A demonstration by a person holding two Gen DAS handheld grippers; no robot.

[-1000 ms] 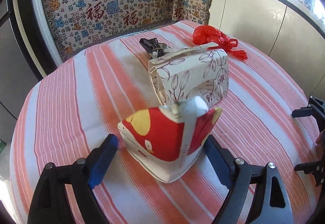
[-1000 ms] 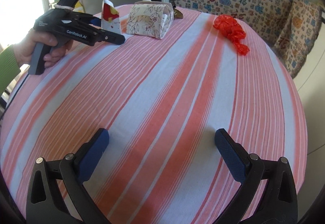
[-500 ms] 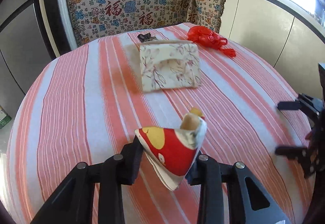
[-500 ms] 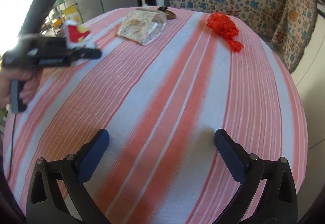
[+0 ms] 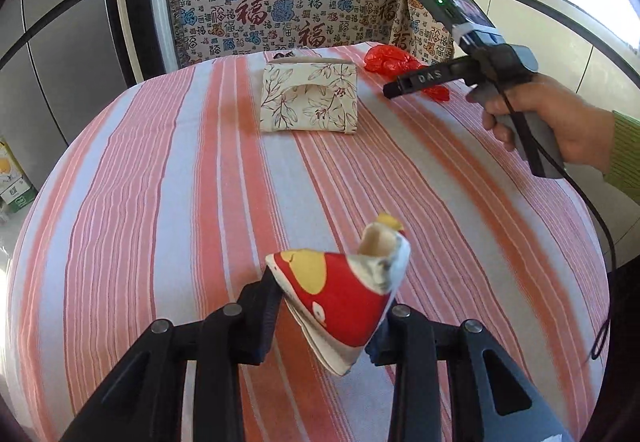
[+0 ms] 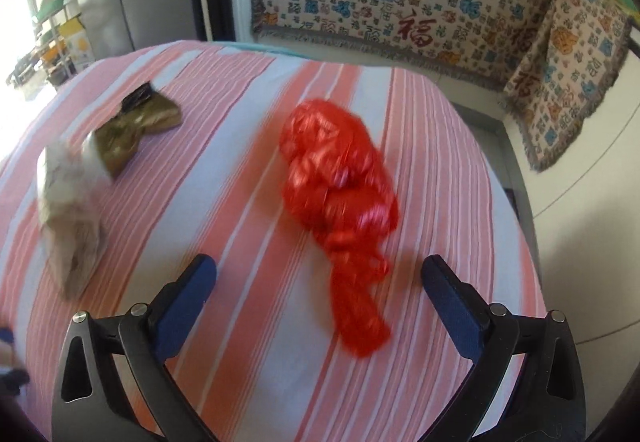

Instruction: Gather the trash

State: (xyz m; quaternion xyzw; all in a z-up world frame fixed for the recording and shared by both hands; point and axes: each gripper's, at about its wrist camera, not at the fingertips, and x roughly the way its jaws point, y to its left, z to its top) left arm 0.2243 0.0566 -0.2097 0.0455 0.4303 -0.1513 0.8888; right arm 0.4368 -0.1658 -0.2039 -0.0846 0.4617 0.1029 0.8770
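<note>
My left gripper [image 5: 332, 316] is shut on a crumpled red, yellow and white carton [image 5: 340, 294] and holds it tilted above the striped tablecloth [image 5: 160, 201]. A crumpled red plastic bag [image 6: 340, 197] lies on the cloth, and my right gripper [image 6: 320, 294] stands open right in front of it, the bag's tail reaching between the fingers. From the left wrist view the same red bag [image 5: 390, 59] sits at the far side, partly hidden by the right gripper's body [image 5: 460, 69] in a person's hand [image 5: 560, 121].
A floral paper box [image 5: 308, 99] stands mid-table; it shows blurred at the left in the right wrist view [image 6: 70, 209]. A brown wrapper [image 6: 136, 129] lies behind it. A patterned blanket [image 5: 288, 1] covers the bench behind. The table edge [image 6: 516, 201] curves close on the right.
The left gripper shut on the carton and drew it back, away from the floral box. The right gripper swung across the table to the red bag.
</note>
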